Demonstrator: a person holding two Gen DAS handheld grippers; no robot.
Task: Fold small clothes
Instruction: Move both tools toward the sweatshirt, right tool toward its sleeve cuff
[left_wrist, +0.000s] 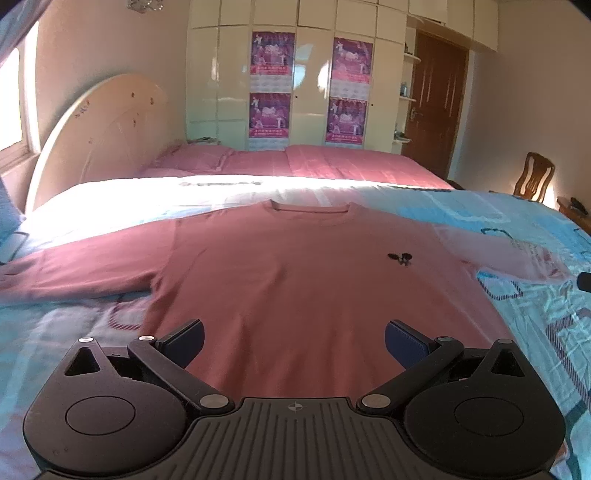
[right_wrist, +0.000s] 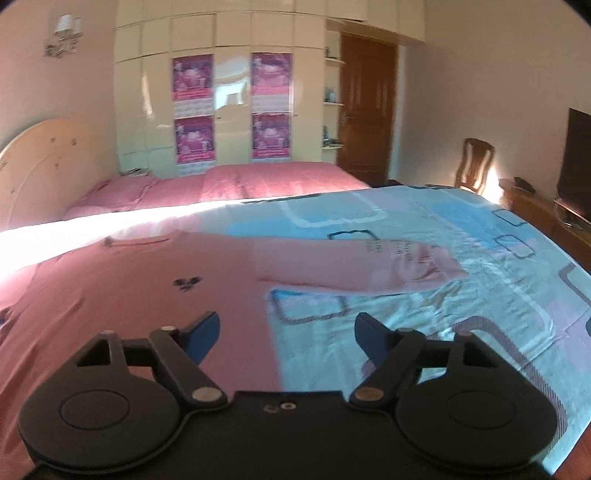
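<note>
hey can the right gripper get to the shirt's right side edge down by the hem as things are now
Probably yes. The right gripper hangs open just above the pink shirt, with the shirt's side edge running between its fingers. Nothing lies on the blue bedspread or the shirt near it to block the way.

One shirt (left_wrist: 295, 288) on bed (left_wrist: 535, 332). Four posters (left_wrist: 272, 53) on wardrobe (left_wrist: 314, 92). One chair (left_wrist: 533, 177), one door (left_wrist: 434, 99).

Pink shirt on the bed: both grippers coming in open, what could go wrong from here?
1. The pink shirt lies flat on the blue quilt, so the right gripper, straddling the shirt's side edge, may pinch quilt along with it.
2. The left gripper is open over mid-hem; a centre grab could bunch the fold.
</note>
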